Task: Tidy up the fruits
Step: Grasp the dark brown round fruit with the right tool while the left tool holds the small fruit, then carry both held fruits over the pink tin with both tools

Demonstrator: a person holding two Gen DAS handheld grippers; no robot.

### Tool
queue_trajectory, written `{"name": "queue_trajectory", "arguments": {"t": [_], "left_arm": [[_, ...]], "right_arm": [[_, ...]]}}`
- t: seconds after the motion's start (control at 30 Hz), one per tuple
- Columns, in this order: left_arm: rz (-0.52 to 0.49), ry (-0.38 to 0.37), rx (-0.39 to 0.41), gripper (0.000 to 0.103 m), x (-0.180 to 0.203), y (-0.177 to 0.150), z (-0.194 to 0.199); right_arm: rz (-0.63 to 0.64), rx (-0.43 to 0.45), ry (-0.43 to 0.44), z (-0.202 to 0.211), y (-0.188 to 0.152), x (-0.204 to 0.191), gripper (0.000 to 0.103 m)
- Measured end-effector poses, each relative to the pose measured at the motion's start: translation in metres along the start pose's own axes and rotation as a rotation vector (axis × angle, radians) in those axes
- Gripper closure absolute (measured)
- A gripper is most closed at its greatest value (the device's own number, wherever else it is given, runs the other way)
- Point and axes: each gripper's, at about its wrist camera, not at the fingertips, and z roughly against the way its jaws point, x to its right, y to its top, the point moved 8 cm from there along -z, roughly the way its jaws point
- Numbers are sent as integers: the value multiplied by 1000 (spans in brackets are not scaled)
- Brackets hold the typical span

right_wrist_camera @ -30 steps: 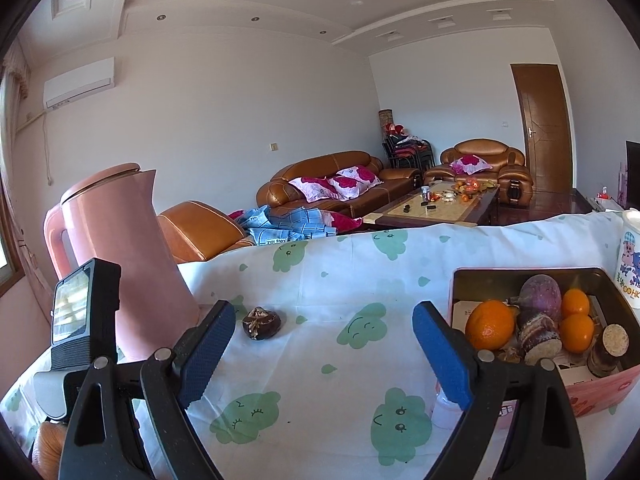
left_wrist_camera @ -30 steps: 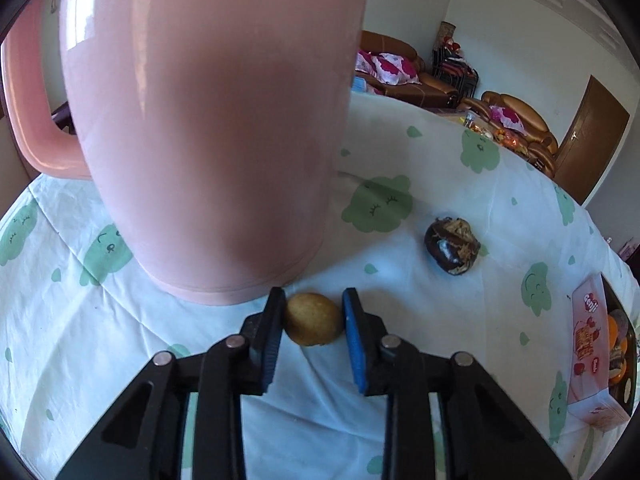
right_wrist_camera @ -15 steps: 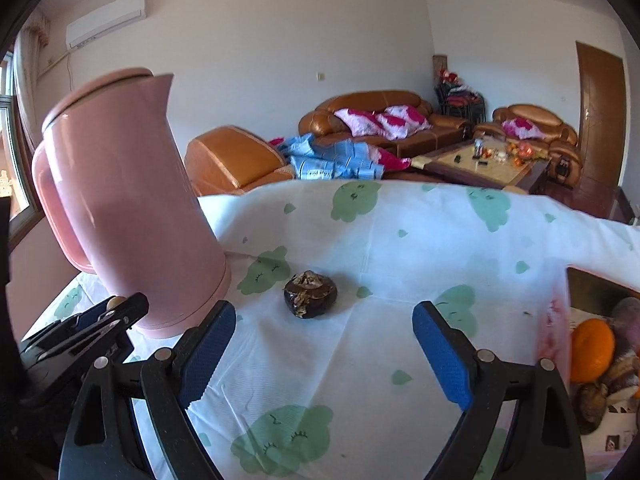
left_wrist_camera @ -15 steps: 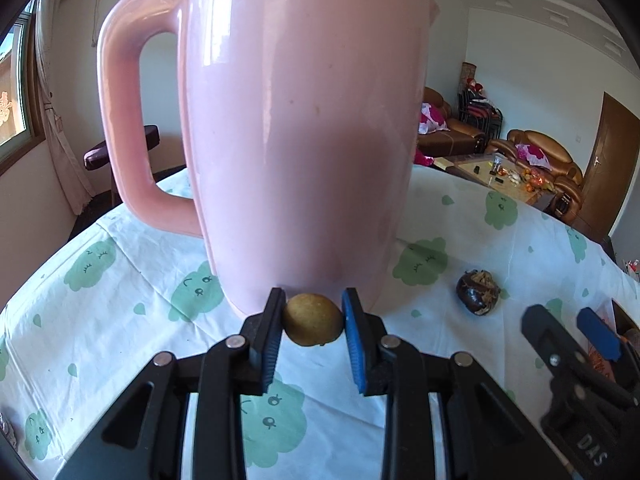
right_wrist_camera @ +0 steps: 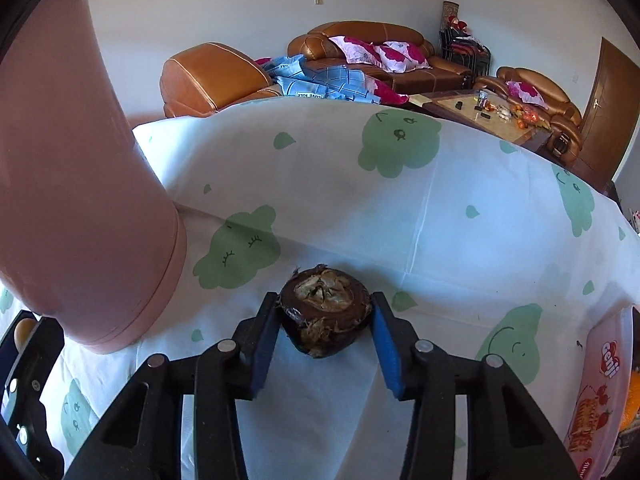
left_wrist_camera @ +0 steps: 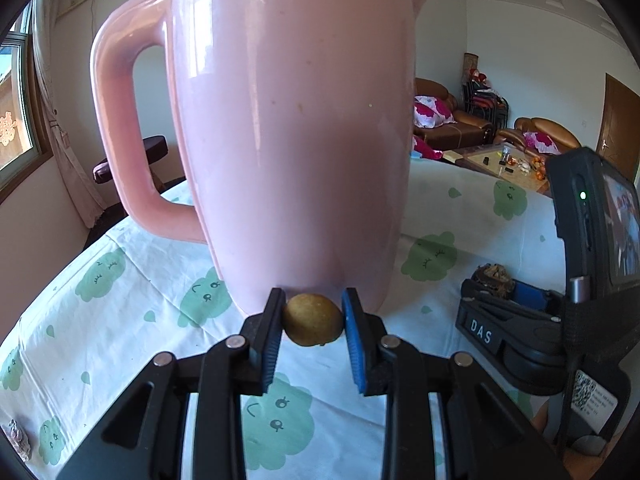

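The small yellow-brown fruit (left_wrist_camera: 313, 319) sits clamped between the blue pads of my left gripper (left_wrist_camera: 313, 322), just in front of the foot of the pink kettle (left_wrist_camera: 296, 128). The dark brown fruit (right_wrist_camera: 325, 314) lies on the white cloth with green clouds (right_wrist_camera: 400, 216), between the pads of my right gripper (right_wrist_camera: 325, 330), whose jaws are closing on it; both pads look to touch its sides. The kettle stands to its left, the pink box (right_wrist_camera: 600, 392) at far right.
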Motion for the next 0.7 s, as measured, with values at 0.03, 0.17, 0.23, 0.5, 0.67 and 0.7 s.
{"name": "queue_trajectory", "arguments": {"t": [0.03,0.17,0.23,0.5,0.67,0.7], "left_arm": [[0,-1,0,72,1,0,0],[-2,-2,1,72,1,-2,0],[-4,-6,2,72,1,-3,1],[-39,-28,84,72,9,-4,15],[-98,-47,164,73,22,-7,31],[-107,-54,187,73,24,-5,37]], "right_arm": [[-14,4,9,3,-1,4,56],[-53,98,4,31,-7,15,56],[-50,144,-7,46,-14,17,56],[7,388,-84,129,-47,22,56],[12,510,-114,162,-59,21,56],[7,518,-117,165,-62,22,56]]}}
